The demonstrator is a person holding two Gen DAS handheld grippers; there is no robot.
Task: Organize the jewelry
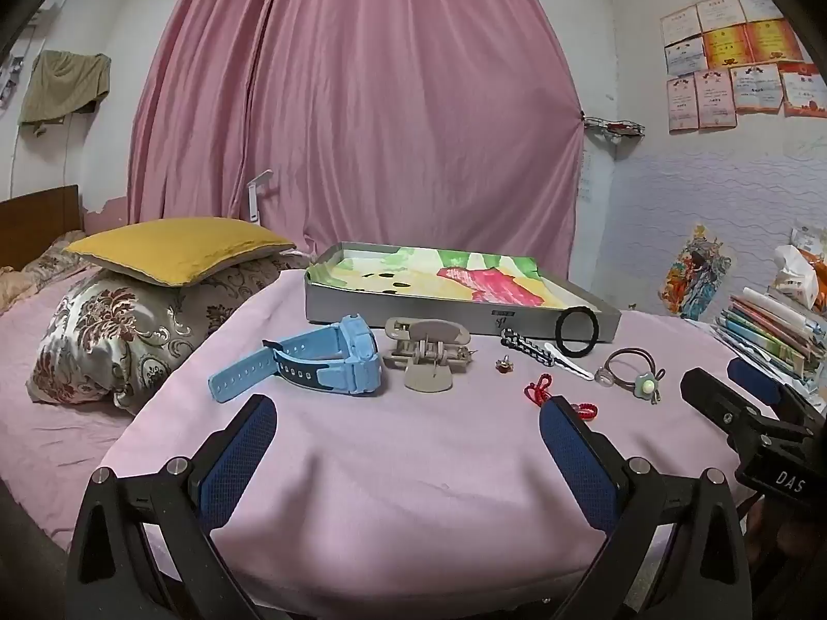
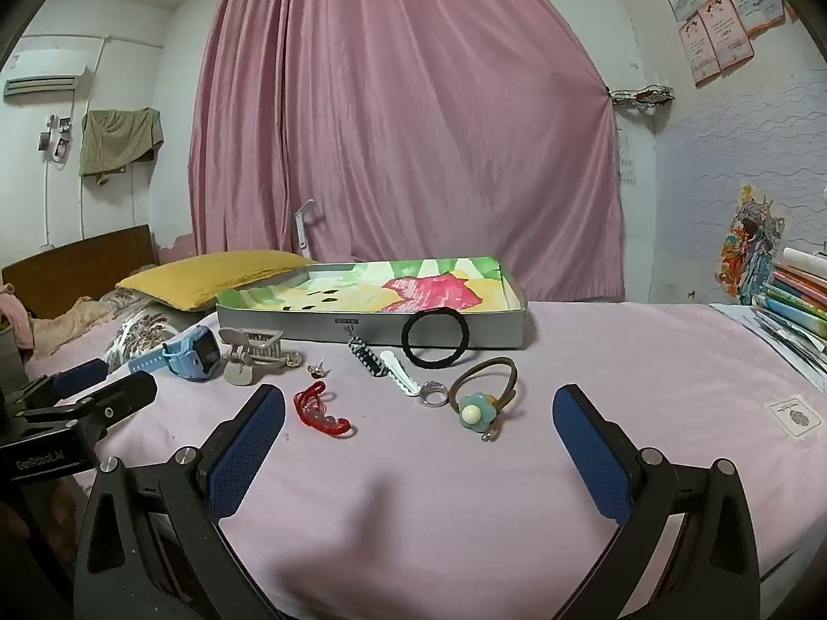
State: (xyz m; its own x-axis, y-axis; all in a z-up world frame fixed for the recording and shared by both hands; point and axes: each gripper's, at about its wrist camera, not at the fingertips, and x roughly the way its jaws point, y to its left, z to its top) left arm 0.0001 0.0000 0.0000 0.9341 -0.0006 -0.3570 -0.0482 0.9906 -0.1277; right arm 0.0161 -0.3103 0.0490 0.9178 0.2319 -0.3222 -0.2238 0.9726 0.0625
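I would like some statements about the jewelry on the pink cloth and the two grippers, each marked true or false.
1. The shallow grey tray with a painted lining holds no jewelry. True.
2. The black round hair tie lies flat inside the tray. False: it leans against the tray's outer wall.
3. The light blue plastic watch lies beside the beige hair claw clip. True.
4. The right gripper is shut on the red beaded bracelet. False: its fingers are wide open, holding nothing.
5. The left gripper is open. True.
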